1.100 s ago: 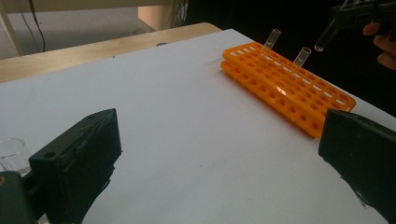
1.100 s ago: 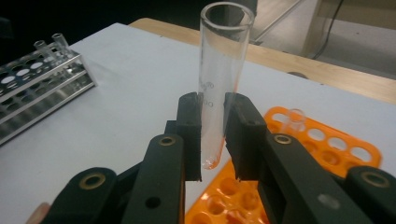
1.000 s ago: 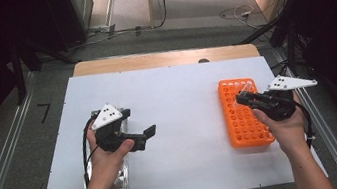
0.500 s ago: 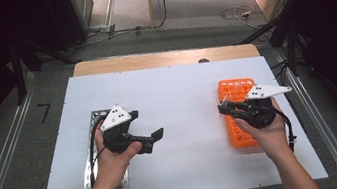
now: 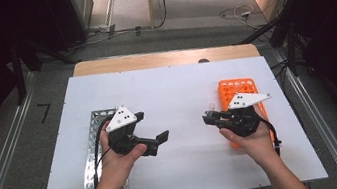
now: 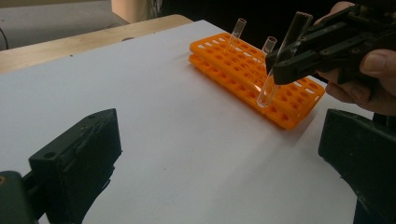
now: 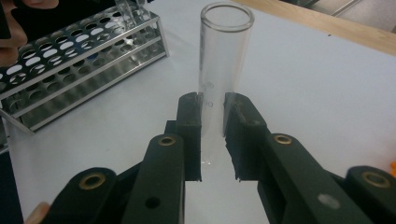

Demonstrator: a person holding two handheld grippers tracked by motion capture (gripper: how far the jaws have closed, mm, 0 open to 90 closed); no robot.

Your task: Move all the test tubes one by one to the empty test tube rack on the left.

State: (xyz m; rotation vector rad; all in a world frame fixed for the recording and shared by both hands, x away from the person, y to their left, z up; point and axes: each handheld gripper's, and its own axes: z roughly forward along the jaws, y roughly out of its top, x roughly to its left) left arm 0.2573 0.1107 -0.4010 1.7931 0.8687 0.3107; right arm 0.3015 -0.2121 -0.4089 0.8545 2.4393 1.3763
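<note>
Right gripper is squeezed on a clear test tube, held up over the white table, between the orange rack & the metal rack. Left gripper is wide apart w/ nothing in it. Two tubes stand in the orange rack, so the move looks about halfway; it isn't in a metal rack hole yet.

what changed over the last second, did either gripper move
The right gripper, shut on a clear glass test tube, drew off the orange plastic tube rack toward the table's middle. The open left gripper moved right, off the metal tube rack. Both racks stayed put.
</note>
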